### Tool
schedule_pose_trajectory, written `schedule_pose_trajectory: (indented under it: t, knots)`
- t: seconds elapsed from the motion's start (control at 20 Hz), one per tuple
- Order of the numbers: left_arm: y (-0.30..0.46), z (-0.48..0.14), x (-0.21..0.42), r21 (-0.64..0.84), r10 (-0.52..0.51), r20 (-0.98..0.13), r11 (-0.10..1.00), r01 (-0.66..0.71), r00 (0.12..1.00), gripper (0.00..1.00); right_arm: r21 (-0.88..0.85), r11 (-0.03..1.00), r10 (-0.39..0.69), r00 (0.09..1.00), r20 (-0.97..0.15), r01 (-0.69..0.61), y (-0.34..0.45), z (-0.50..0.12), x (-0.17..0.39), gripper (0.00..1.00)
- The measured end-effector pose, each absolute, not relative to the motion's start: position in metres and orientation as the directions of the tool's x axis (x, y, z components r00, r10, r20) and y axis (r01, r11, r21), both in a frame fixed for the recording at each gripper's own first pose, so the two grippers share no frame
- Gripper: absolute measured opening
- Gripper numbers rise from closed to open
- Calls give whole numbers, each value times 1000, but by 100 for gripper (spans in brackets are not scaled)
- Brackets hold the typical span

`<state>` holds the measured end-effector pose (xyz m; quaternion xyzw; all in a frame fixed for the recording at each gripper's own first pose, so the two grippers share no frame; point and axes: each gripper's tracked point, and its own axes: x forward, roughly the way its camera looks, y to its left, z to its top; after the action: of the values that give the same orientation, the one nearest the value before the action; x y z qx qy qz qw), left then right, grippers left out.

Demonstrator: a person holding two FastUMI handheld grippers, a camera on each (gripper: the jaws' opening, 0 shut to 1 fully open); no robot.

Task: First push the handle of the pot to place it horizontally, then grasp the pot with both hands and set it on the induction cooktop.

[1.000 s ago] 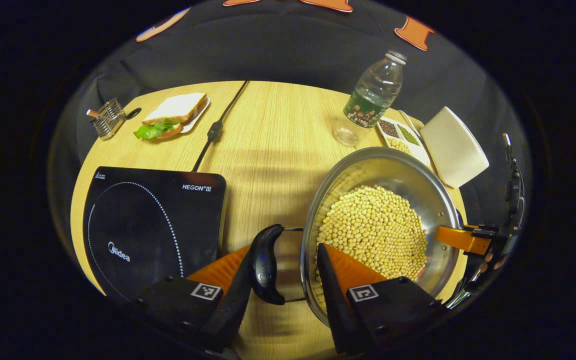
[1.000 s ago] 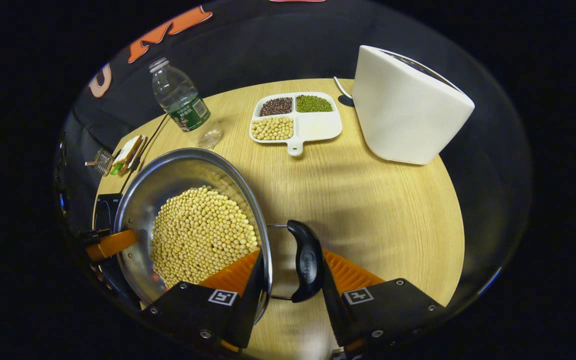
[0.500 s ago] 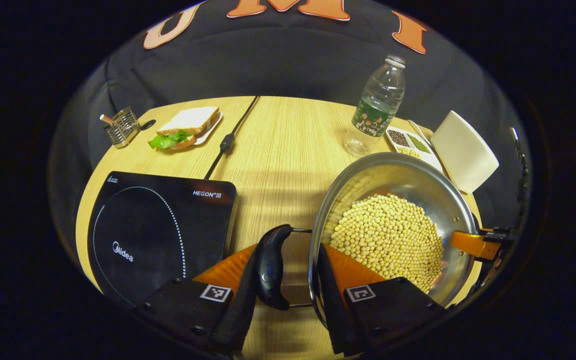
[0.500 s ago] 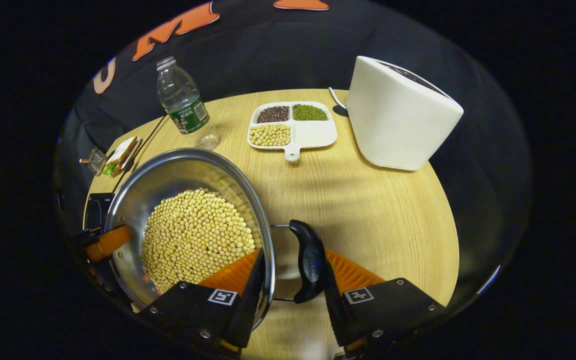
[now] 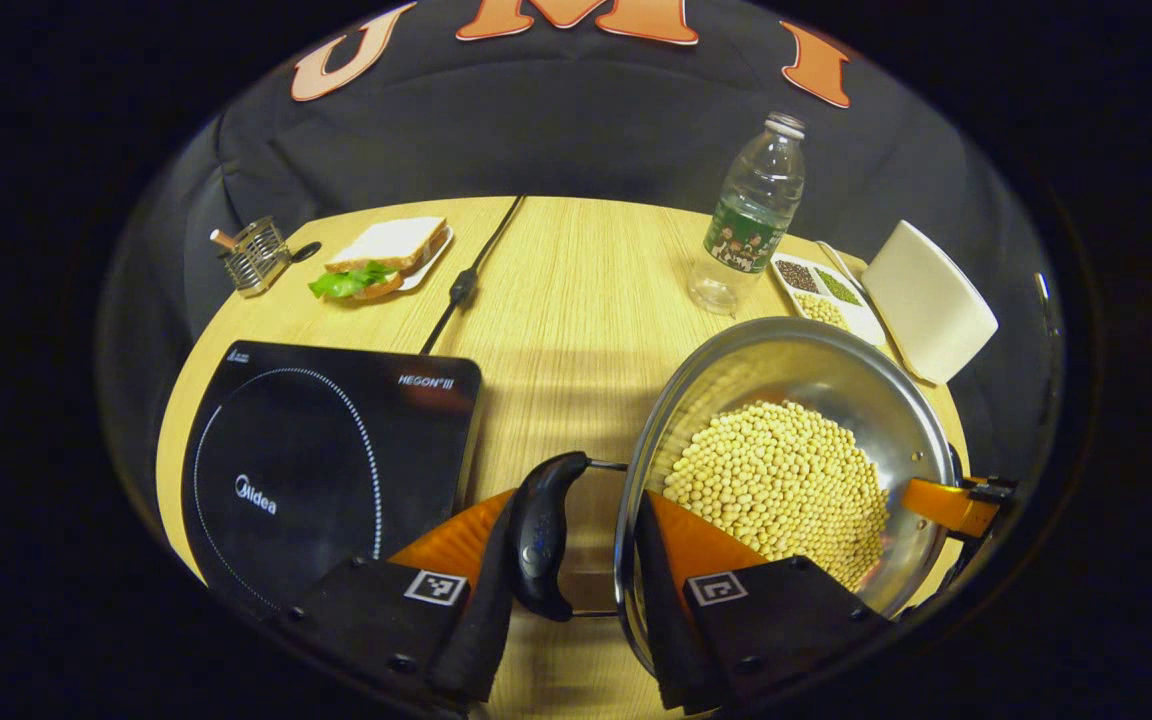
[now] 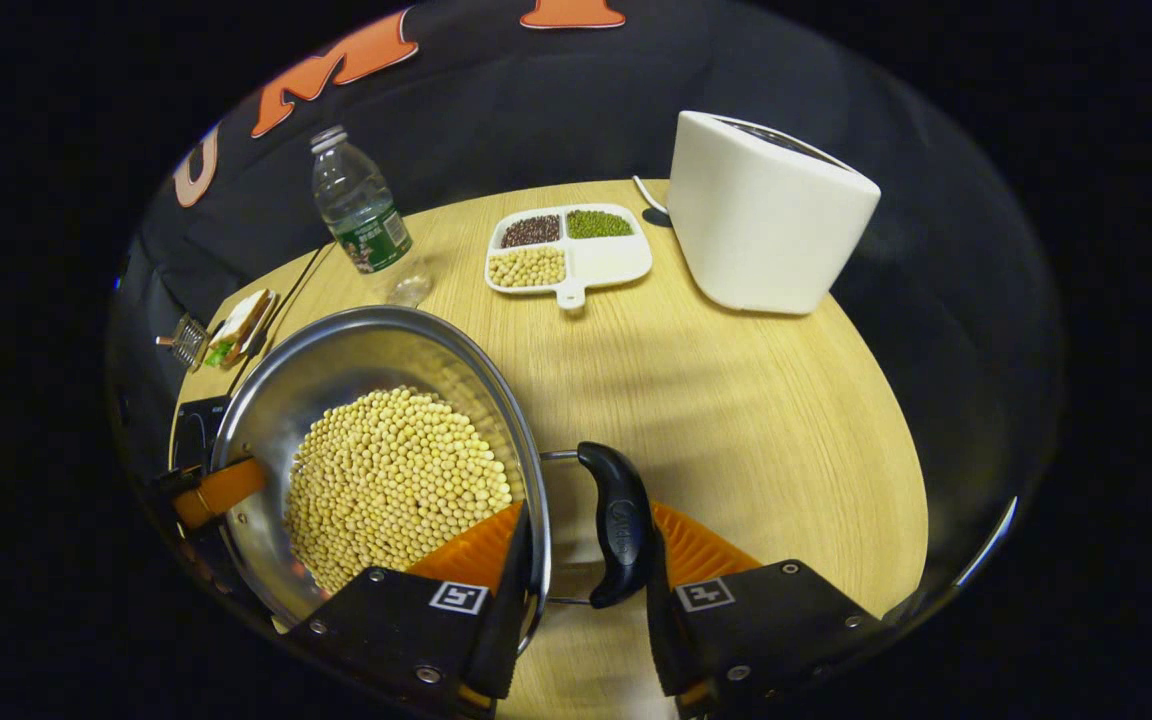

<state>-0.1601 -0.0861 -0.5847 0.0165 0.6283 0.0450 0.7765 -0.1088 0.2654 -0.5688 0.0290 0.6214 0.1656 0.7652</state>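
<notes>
A steel pot (image 5: 786, 360) full of pale beans (image 5: 776, 480) hangs between my two grippers. My left gripper (image 5: 576, 510) is shut on the pot's black left handle (image 5: 539, 535), one finger outside the handle and the other inside the rim over the beans. My right gripper (image 6: 586, 520) is shut the same way on the black right handle (image 6: 619, 525) of the pot (image 6: 356, 355). Each view also catches the other gripper across the pot: the right gripper (image 5: 946, 500) and the left gripper (image 6: 221, 490). The black induction cooktop (image 5: 306, 450) lies left of the pot, apart from it.
On the round wooden table (image 5: 576, 300) stand a water bottle (image 5: 751, 220), a sandwich on a plate (image 5: 381, 255), a wire holder (image 5: 251, 255) and the cooktop's cord (image 5: 471, 275). A divided dish of grains (image 6: 566, 250) and a white appliance (image 6: 761, 215) sit at the back right.
Both grippers stay shut on the handles. The table's things have slid down in the left gripper view, and the white appliance has drifted left in the right gripper view, so pot and grippers have moved together.
</notes>
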Motion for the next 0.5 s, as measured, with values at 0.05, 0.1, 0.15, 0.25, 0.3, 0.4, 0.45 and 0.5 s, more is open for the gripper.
schedule_pose_trajectory:
  t: [0.05, 0.1, 0.15, 0.25, 0.3, 0.4, 0.45, 0.5]
  knots:
    - [-83, -580, -163, 92, 98, -973, 995, -39, 211, 66, 258, 944, 292, 162, -943, -204, 266, -568, -114, 49]
    - [-81, -575, -162, 102, 107, -969, 994, -31, 221, 67, 264, 945, 296, 163, -941, -195, 269, -571, -115, 52]
    - [-80, -570, -162, 105, 109, -967, 994, -31, 231, 67, 265, 944, 299, 168, -939, -197, 273, -572, -113, 52]
    - [-79, -558, -155, 102, 111, -957, 994, -49, 266, 66, 286, 942, 317, 186, -930, -177, 278, -567, -107, 52]
    - [-79, -550, -150, 105, 115, -950, 993, -50, 289, 65, 295, 939, 327, 195, -925, -176, 280, -566, -106, 48]
    - [-73, -535, -144, 120, 132, -937, 991, -56, 323, 66, 307, 933, 344, 218, -913, -189, 283, -564, -100, 52]
    - [-69, -527, -141, 123, 139, -929, 990, -70, 342, 65, 315, 929, 355, 230, -906, -196, 285, -563, -96, 51]
    - [-65, -519, -136, 119, 143, -918, 989, -88, 369, 66, 323, 923, 369, 244, -897, -208, 285, -562, -93, 52]
